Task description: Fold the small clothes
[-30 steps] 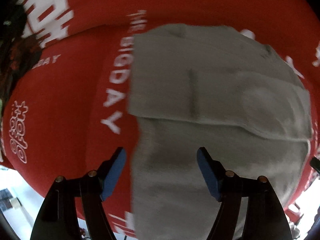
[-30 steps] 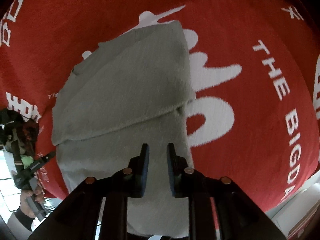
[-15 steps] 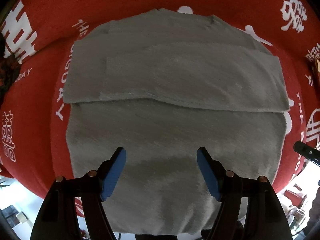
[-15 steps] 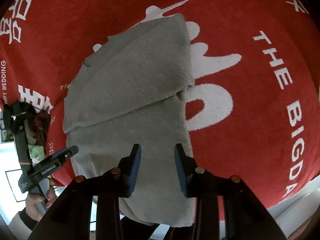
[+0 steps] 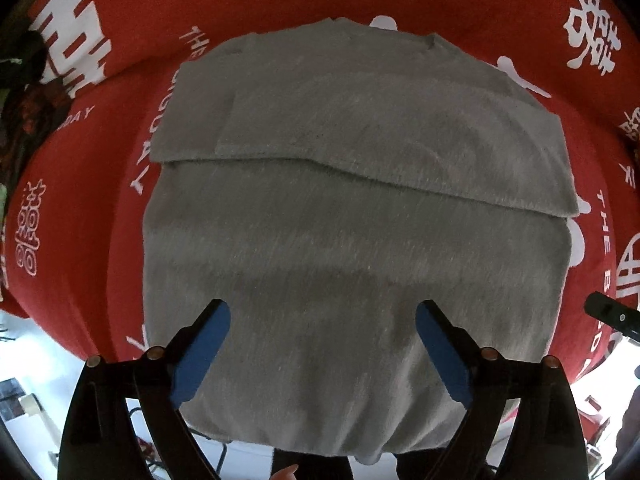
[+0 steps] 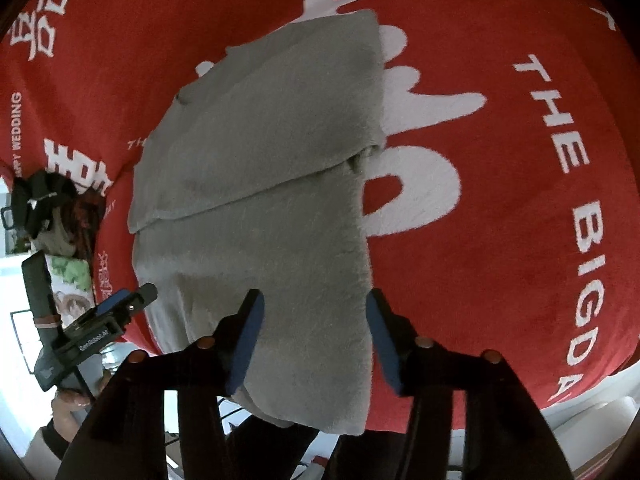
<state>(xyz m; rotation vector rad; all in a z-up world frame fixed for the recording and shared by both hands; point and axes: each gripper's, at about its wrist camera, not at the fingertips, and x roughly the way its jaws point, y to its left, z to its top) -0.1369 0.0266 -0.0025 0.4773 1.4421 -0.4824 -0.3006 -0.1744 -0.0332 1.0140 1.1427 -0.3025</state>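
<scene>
Garment: a grey, fuzzy-textured folded cloth garment (image 5: 352, 216) is laid flat on a red cloth with white printed lettering (image 5: 88, 216); its far part is doubled over the near part, so that a hem edge is seen running across its middle.
Near edge: the garment's near end is seen hanging over the edge of the red surface, in both views.
Surface: the red cloth (image 6: 500, 184) is printed with "THE BIG DAY" and large white characters; part of a white character is covered by the garment (image 6: 260, 160).
Left gripper: the black two-finger left gripper with blue pads (image 5: 322, 344) is held above the near part of the garment, its fingers spread wide apart with nothing held between them.
Right gripper: the black right gripper with blue pads (image 6: 314, 338) is held over the garment's near right portion, its fingers likewise parted and empty.
Contact: whether either gripper's pads touch the fabric cannot be told.
Left edge of right view: the left gripper (image 6: 124, 306) is seen just beside the garment's left side.
</scene>
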